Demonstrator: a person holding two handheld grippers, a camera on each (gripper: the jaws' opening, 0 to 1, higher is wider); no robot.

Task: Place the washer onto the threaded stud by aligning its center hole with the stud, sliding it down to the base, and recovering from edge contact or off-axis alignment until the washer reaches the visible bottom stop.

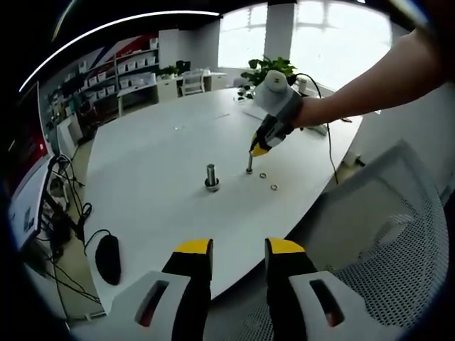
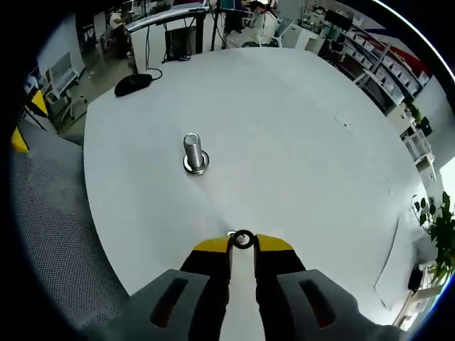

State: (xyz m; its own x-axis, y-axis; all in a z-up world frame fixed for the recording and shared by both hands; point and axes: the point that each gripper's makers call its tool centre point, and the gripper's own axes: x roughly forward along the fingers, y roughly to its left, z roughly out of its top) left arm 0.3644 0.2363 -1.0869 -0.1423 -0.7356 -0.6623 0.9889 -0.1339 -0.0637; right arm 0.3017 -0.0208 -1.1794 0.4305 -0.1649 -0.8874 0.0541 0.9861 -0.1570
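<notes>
A short threaded stud (image 1: 212, 176) stands upright on its flanged base on the round white table (image 1: 156, 163). In the right gripper view the stud (image 2: 193, 153) is ahead and left of my right gripper (image 2: 243, 245), which is shut on a small metal washer (image 2: 243, 239) pinched flat between its yellow tips. The left gripper view shows that right gripper (image 1: 258, 149), held by a person's hand, pointing down at the table to the right of the stud. Two loose washers (image 1: 269, 181) lie near it. My left gripper (image 1: 239, 249) hangs open off the table's near edge, nothing between its fingers.
A black mouse (image 1: 108, 257) lies near the table's left edge, with cables (image 1: 64, 213) below. A white mesh chair (image 1: 384, 234) stands at the right. A potted plant (image 1: 270, 69) and a cord sit at the far side.
</notes>
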